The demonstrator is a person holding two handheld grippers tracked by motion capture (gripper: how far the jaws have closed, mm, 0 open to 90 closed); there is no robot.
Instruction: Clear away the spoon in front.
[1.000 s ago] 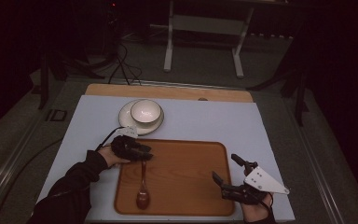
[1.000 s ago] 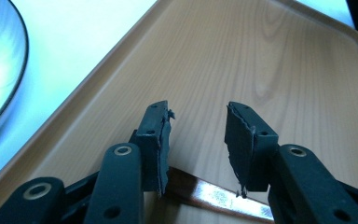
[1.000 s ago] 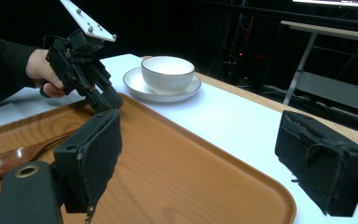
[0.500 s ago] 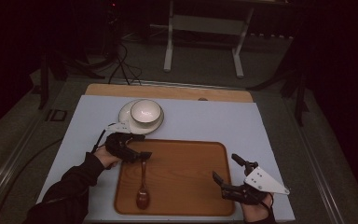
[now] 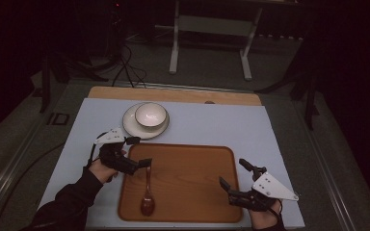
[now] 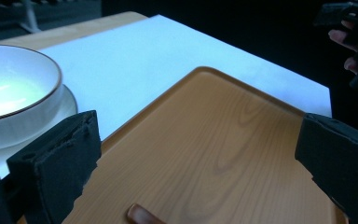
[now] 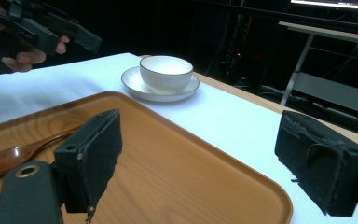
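One spoon lies on my tray, bowl near me, handle pointing away. Both left gripper and right gripper gape wide, empty.

Dim lab or studio recording space, dark surround, table under pale blue-white cover with bare wood edge, grey carpeted floor, loose black cables across floor, grey metal stand legs behind table, lit monitor edge at upper right

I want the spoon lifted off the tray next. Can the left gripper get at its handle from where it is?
Probably yes. The left gripper is open above the tray's left edge, right by the spoon's handle end, with nothing between them.
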